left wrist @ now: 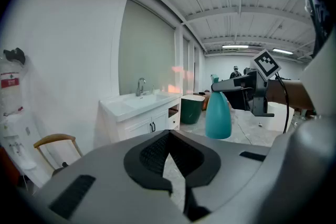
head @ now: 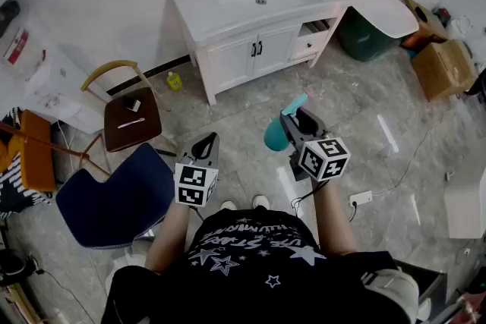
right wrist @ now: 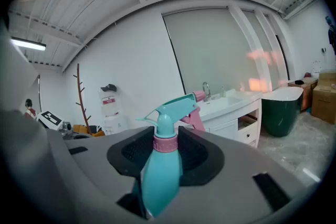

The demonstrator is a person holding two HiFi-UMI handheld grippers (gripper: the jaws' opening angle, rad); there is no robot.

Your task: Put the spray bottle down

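Observation:
A teal spray bottle (head: 276, 134) with a pink collar and pink trigger hangs in the air over the marble floor, nozzle pointing toward the vanity. My right gripper (head: 293, 120) is shut on it. In the right gripper view the jaws (right wrist: 167, 140) clamp the bottle (right wrist: 160, 178) at its shoulder and neck. My left gripper (head: 205, 142) is held to the left of it, shut with nothing in it. The left gripper view shows its jaws (left wrist: 170, 139) closed together, with the bottle (left wrist: 218, 115) and the right gripper (left wrist: 237, 84) beyond them.
A white vanity (head: 228, 19) with a sink and faucet stands ahead. A wooden chair with a brown seat (head: 130, 121) and a blue chair (head: 114, 197) stand at the left. A green bin (head: 364, 34), a cardboard box (head: 444, 68) and a power strip (head: 359, 199) are at the right.

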